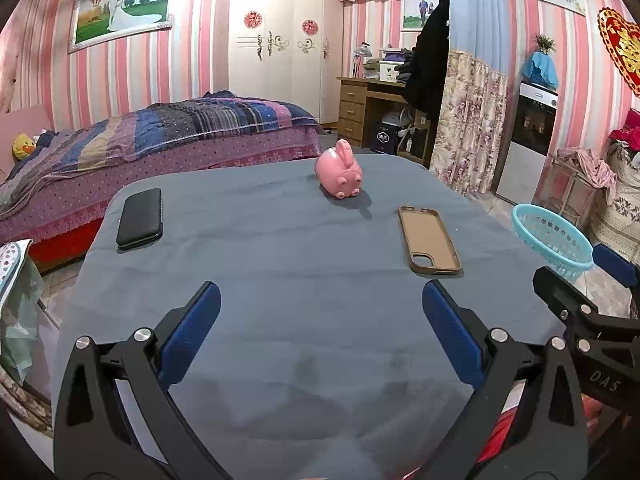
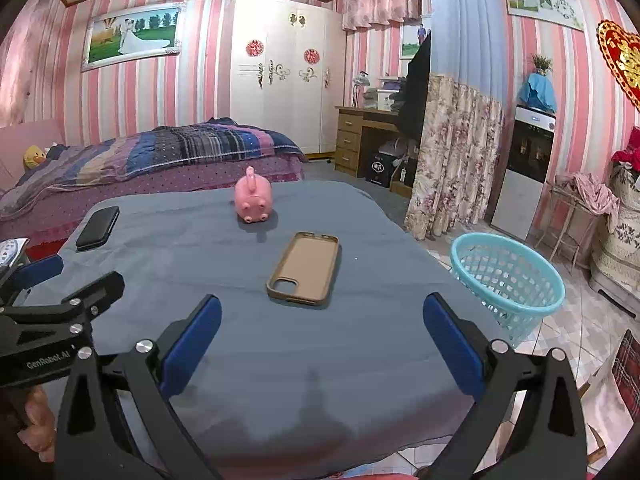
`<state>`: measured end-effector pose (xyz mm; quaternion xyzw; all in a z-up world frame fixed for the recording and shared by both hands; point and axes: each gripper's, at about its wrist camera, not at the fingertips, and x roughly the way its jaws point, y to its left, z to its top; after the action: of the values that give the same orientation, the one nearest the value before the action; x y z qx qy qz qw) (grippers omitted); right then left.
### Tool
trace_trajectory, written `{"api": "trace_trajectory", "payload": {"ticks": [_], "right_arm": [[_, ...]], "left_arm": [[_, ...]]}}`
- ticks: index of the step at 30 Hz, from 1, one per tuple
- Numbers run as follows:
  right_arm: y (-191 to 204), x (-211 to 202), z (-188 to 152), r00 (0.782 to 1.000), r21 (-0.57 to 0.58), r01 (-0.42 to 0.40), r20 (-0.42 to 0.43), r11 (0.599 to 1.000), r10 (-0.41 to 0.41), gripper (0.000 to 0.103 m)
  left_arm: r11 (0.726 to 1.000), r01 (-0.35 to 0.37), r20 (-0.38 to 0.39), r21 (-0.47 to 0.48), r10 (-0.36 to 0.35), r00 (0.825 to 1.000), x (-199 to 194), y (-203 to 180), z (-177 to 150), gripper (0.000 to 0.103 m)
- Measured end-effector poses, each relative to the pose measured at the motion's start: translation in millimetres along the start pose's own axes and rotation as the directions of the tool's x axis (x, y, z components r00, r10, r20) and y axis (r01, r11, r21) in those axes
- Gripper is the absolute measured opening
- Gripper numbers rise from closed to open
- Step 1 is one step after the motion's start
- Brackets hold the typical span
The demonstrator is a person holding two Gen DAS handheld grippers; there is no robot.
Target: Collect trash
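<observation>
Far left there's the bed (image 1: 160,136) with a striped purple-blue cover, a yellow duck plush (image 1: 23,146) up by its pillow end; nothing on it is part of the job as far as I can tell. Moving in, the surface (image 1: 280,272) is draped in a grey-blue cloth, and on its left side lies a black case (image 1: 140,219), flat, well apart from everything else; further back near the middle sits a pink bunny toy (image 1: 340,174), ears up, facing away. Right of that a tan phone case (image 1: 429,240) lies open side up, camera cutout toward the near edge; no crumpled paper or obvious trash shows on the cloth, so these three items are all there is. The left hand-held gripper (image 1: 320,334) hangs over the near part of the surface, blue pads spread wide, nothing between them; the right hand-held gripper (image 2: 322,344) is just beside it on the right, also fully released and empty, with the tan phone case straight ahead of it. Off the surface's right edge, down on the tiled floor, stands a light blue basket (image 2: 512,280), near the corner; it looks empty from here. A hand (image 2: 38,428) shows at the lower left in the right wrist view.
</observation>
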<state>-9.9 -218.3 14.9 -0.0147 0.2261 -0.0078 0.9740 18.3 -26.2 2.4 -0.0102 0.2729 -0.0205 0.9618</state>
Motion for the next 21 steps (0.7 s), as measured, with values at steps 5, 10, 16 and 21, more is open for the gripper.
{"api": "trace_trajectory", "payload": {"ticks": [5, 10, 16, 21], "right_arm": [[0.9, -2.8, 3.3, 1.000, 0.010, -0.024, 0.005, 1.000, 0.024, 0.099], [0.2, -0.3, 3.8, 1.000, 0.013, -0.029, -0.001, 0.999, 0.029, 0.099], [-0.6, 1.2, 5.5, 0.999, 0.018, -0.036, -0.003, 0.999, 0.036, 0.099], [-1.4, 1.8, 7.8, 0.999, 0.026, -0.045, -0.001, 0.999, 0.045, 0.099]], "left_arm": [[1.000, -0.005, 0.001, -0.005, 0.005, 1.000, -1.9, 5.9, 0.0, 0.098], [1.000, -0.019, -0.003, -0.007, 0.019, 1.000, -1.6, 10.1, 0.3, 0.098], [1.000, -0.012, 0.009, -0.002, 0.012, 1.000, -4.9, 10.0, 0.3, 0.098], [1.000, -0.011, 0.025, 0.014, 0.011, 1.000, -9.2, 7.4, 0.4, 0.098]]}}
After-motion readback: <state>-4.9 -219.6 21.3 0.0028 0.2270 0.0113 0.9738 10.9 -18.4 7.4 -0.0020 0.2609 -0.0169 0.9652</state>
